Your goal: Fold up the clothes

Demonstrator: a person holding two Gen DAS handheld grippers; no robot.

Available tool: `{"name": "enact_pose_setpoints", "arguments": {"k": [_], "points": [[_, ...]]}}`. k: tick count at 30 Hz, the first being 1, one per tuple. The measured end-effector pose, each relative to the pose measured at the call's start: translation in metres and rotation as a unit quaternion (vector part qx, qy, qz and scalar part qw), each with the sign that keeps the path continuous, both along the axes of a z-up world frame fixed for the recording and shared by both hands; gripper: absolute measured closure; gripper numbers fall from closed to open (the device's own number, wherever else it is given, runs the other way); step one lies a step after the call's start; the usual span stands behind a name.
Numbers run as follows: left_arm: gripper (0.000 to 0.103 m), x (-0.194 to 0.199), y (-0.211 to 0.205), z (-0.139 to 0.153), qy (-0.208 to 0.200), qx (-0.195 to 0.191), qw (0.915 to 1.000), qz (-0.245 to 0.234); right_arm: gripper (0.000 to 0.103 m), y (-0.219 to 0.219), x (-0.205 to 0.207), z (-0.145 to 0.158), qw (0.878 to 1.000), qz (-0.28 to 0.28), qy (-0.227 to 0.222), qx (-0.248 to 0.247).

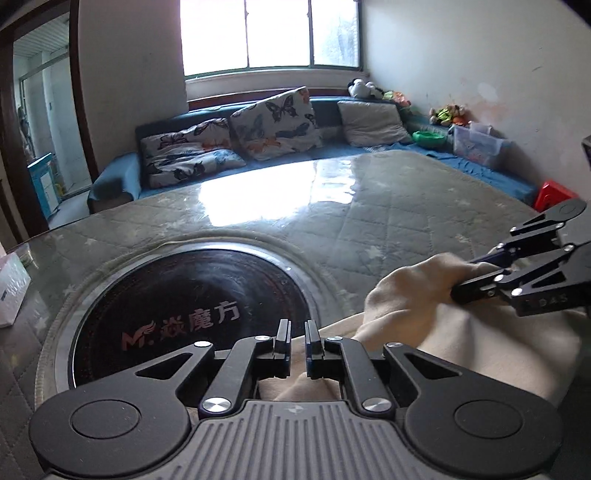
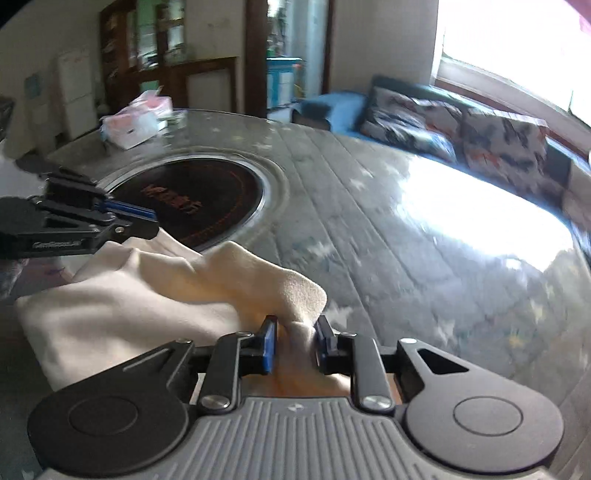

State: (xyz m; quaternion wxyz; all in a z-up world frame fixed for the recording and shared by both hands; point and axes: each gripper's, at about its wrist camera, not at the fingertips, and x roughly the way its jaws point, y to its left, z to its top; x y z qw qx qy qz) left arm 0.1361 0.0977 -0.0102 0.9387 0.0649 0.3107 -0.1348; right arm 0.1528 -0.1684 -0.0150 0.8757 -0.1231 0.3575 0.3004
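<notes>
- My left jaws (image 1: 297,341) clamp the cream cloth (image 1: 424,306).
- My right jaws (image 2: 295,341) stand apart, with cloth between them.
- It bunches across the desk (image 1: 369,206) between them.

The left wrist view looks along its fingers (image 1: 282,339), tilted down across the worktop (image 1: 369,206) toward the window (image 1: 269,33) and sofa (image 1: 325,110). The right wrist view sits equally close, facing a cabinet (image 2: 147,55) and doorway. Both share the worktop's dark round inset (image 1: 192,314) and the cream cloth (image 2: 147,288).
</notes>
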Motion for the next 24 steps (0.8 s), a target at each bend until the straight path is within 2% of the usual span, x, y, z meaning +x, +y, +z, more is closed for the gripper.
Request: {"name": "enact_pose_setpoints", "arguments": {"k": [3,4,5,6,8,9,10,11,12,13,15,16,18,19,24], "points": [[0.088,-0.011,-0.005,0.008,-0.004,-0.001,0.9996,-0.028,0.072,-0.013,-0.004,0.006,1.0,-0.01,-0.007,0.015],[0.088,-0.014,-0.009,0.008,-0.004,0.002,0.9993,-0.038,0.068,-0.016,-0.004,0.008,1.0,-0.013,-0.009,0.021],[0.084,-0.016,-0.011,0.007,-0.003,0.006,0.999,-0.044,0.057,-0.019,-0.006,0.012,0.999,-0.016,-0.012,0.027],[0.08,-0.016,-0.014,0.005,0.0,0.009,0.9986,-0.052,0.053,-0.02,-0.007,0.016,0.999,-0.019,-0.015,0.033],[0.076,-0.014,-0.018,0.0,0.006,0.017,0.998,-0.061,0.05,-0.021,-0.008,0.019,0.999,-0.022,-0.017,0.041],[0.075,-0.012,-0.021,-0.002,0.008,0.022,0.9976,-0.065,0.043,-0.021,-0.009,0.019,0.999,-0.024,-0.016,0.043],[0.072,-0.01,-0.022,-0.004,0.011,0.025,0.9973,-0.068,0.04,-0.022,-0.01,0.02,0.998,-0.026,-0.014,0.047],[0.06,-0.008,-0.023,-0.006,0.015,0.028,0.9971,-0.07,0.037,-0.022,-0.011,0.02,0.998,-0.024,-0.012,0.049],[0.055,-0.005,-0.023,-0.008,0.018,0.03,0.997,-0.069,0.033,-0.022,-0.012,0.02,0.998,-0.024,-0.011,0.05],[0.055,-0.002,-0.023,-0.01,0.022,0.031,0.9969,-0.069,0.031,-0.021,-0.012,0.02,0.998,-0.024,-0.009,0.05],[0.059,0.002,-0.022,-0.014,0.034,0.029,0.9963,-0.074,0.027,-0.02,-0.014,0.019,0.998,-0.027,-0.008,0.051],[0.065,0.003,-0.023,-0.016,0.04,0.028,0.9957,-0.079,0.026,-0.019,-0.015,0.018,0.998,-0.029,-0.007,0.052],[0.093,0.003,-0.024,-0.017,0.038,0.03,0.9952,-0.085,0.02,-0.019,-0.016,0.016,0.998,-0.034,-0.004,0.056],[0.097,0.003,-0.025,-0.016,0.032,0.034,0.9953,-0.084,0.02,-0.019,-0.016,0.014,0.998,-0.037,-0.002,0.059],[0.103,-0.003,-0.026,0.001,-0.026,0.058,0.9964,-0.056,0.015,-0.022,-0.019,0.009,0.996,-0.049,0.001,0.075]]}}
